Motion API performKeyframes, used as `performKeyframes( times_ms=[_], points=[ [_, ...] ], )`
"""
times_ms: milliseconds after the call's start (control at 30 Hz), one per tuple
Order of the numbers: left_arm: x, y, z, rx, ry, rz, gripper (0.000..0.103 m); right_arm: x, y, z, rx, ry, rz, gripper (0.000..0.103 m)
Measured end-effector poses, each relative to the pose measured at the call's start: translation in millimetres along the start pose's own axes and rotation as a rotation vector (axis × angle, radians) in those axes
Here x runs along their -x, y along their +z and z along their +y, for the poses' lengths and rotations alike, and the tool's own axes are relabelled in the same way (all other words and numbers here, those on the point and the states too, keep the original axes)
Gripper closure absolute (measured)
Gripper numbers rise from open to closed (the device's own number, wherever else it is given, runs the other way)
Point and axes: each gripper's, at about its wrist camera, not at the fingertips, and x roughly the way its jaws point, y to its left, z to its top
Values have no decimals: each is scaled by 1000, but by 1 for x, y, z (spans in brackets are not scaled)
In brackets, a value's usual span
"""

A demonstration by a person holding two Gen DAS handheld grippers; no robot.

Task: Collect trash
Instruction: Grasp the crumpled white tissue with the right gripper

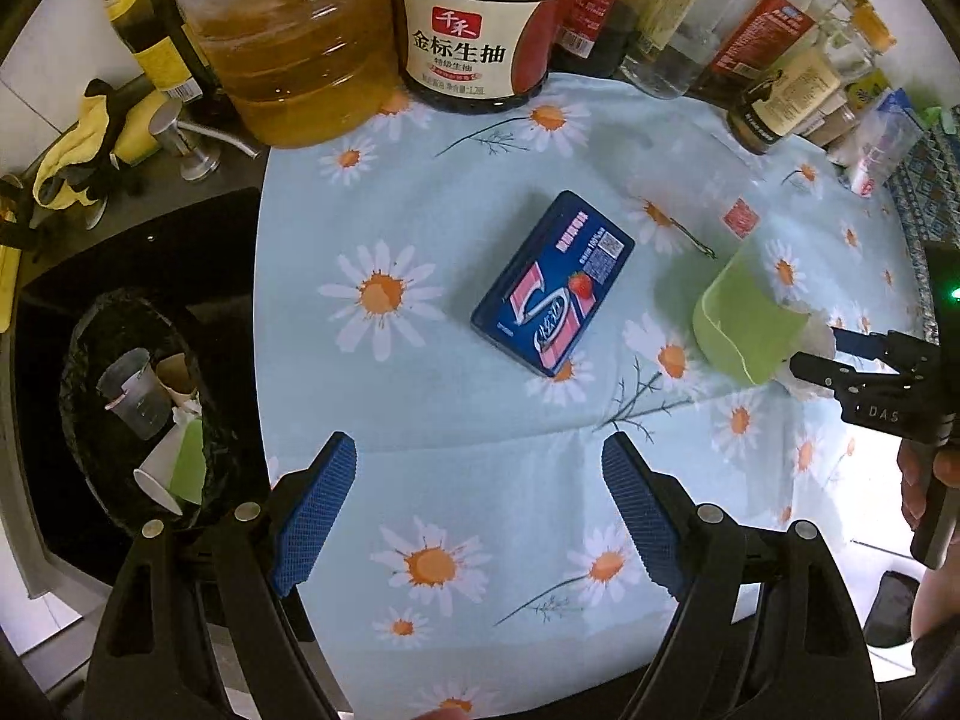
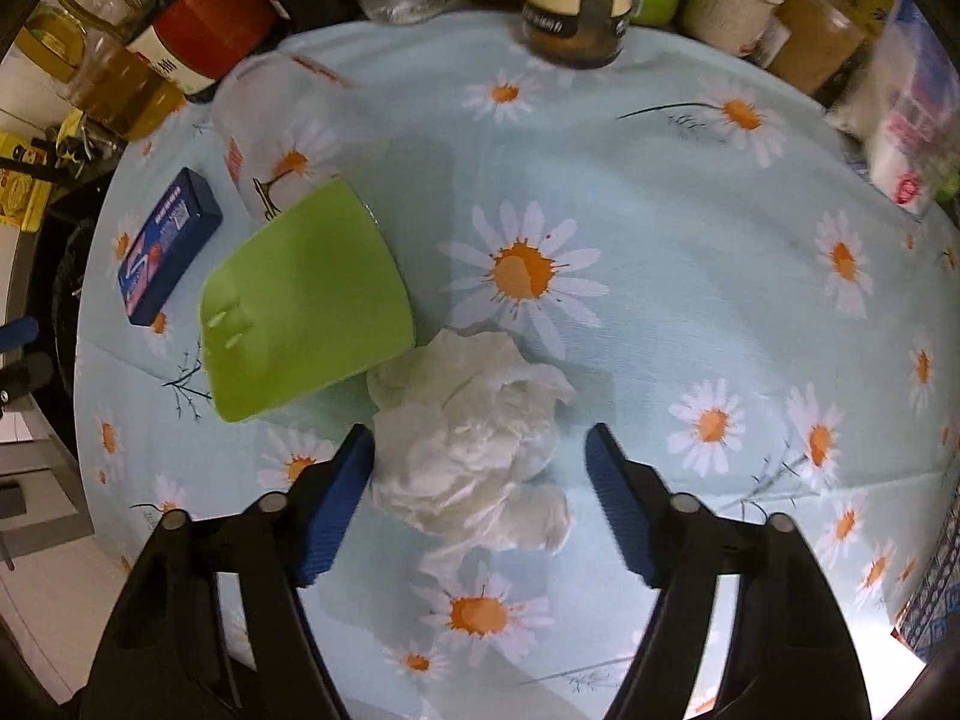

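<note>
Right gripper, lower centre: I'm straddling the tissue, jaws wide, empty; closing low gathers every fold.

Bottles wall off far edge; green cup touching tissue; right side cloth open.

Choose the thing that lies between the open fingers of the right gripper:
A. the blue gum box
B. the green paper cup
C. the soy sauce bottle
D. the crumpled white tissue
D: in the right wrist view the crumpled white tissue sits between the spread fingers of the right gripper, while the green paper cup lies tipped over beyond it, to the left.
</note>
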Motion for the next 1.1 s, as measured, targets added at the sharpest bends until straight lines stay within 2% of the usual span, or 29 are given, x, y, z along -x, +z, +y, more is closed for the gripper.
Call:
performKeyframes(
  times_ms=[100, 167, 200, 300, 667, 900, 1100],
  points=[
    [-7, 6, -4, -17, 7, 19, 21, -6, 3, -1, -3, 17, 13, 41],
    [-13, 11, -8, -37, 14, 36, 21, -7, 3, -2, -2, 39, 17, 48],
    [-17, 14, -11, -48, 15, 45, 21, -6, 2, -3, -3, 46, 13, 55],
    [-24, 19, -15, -69, 23, 58, 21, -4, 4, -3, -10, 68, 10, 61],
    [-34, 42, -35, -162, 31, 68, 21, 30, -19, -24, -101, 69, -61, 62],
    [-47, 62, -60, -288, 81, 85, 21, 57, -28, -30, -150, 73, -122, 62],
    [-69, 82, -66, -352, 68, 135, 23, 66, -34, -27, -156, 98, -137, 62]
  ],
)
